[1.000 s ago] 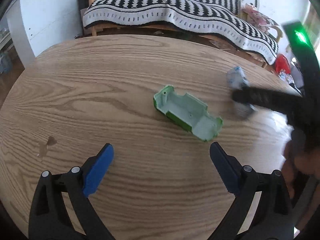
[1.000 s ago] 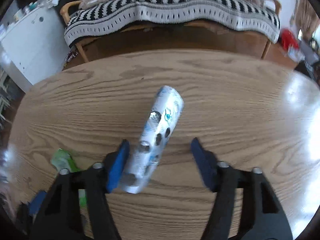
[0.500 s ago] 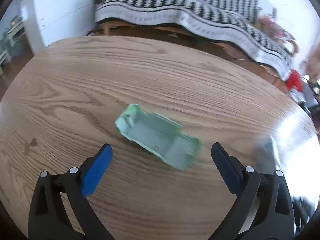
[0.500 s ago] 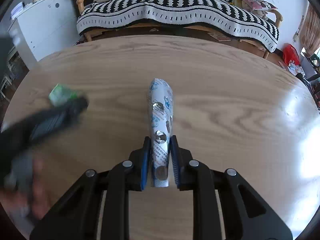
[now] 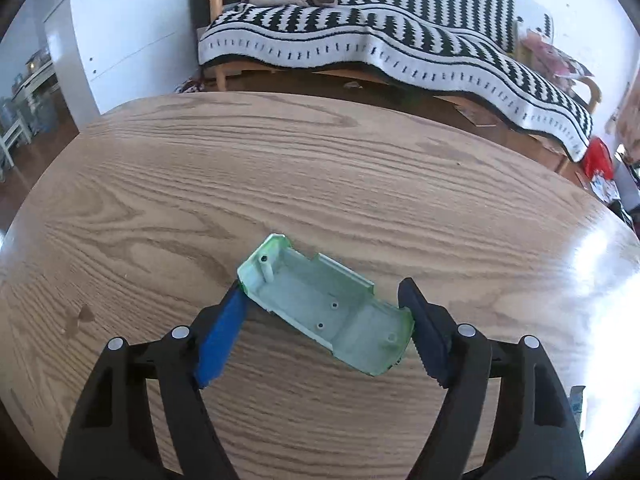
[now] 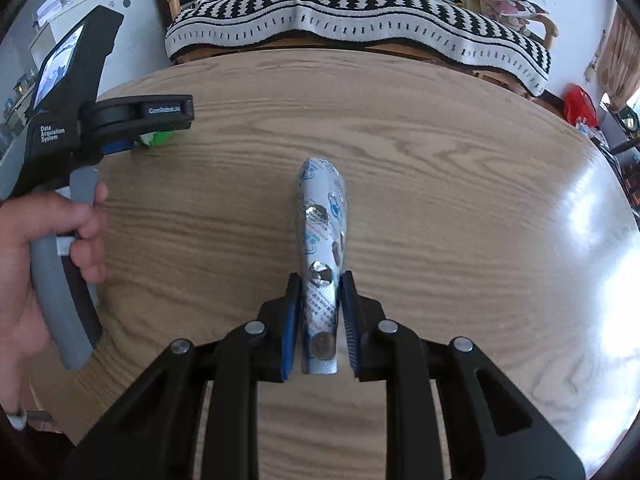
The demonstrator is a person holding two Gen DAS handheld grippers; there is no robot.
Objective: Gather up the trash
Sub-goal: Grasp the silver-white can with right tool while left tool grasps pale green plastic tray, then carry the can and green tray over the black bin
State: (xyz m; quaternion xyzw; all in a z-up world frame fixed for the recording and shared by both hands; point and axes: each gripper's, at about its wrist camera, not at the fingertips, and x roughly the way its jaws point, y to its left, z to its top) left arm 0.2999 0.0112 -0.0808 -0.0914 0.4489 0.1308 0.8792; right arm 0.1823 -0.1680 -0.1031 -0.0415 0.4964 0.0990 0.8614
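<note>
A pale green plastic shell (image 5: 328, 308), hollow side up, lies on the round wooden table (image 5: 280, 184). My left gripper (image 5: 322, 292) straddles it lengthwise and its jaws are closing, with the blue pads (image 5: 220, 332) touching both ends of the shell. My right gripper (image 6: 320, 280) is shut on a silver and blue blister pack (image 6: 322, 216) that sticks out forward above the table (image 6: 460, 184). The right wrist view shows the left gripper (image 6: 136, 120) at far left, a hand (image 6: 44, 240) on its grey handle, and a corner of the green shell (image 6: 158, 138) beneath it.
Beyond the table's far edge stands a sofa under a black and white patterned blanket (image 5: 380, 40), with a white cabinet (image 5: 120, 40) to its left and a red bag (image 5: 598, 160) to its right. A small dark stain (image 5: 84, 314) marks the wood at left.
My left gripper moved over the green shell and closed its jaws onto the shell's ends. My right gripper shut on the blister pack and carried it to the right, away from the left gripper.
</note>
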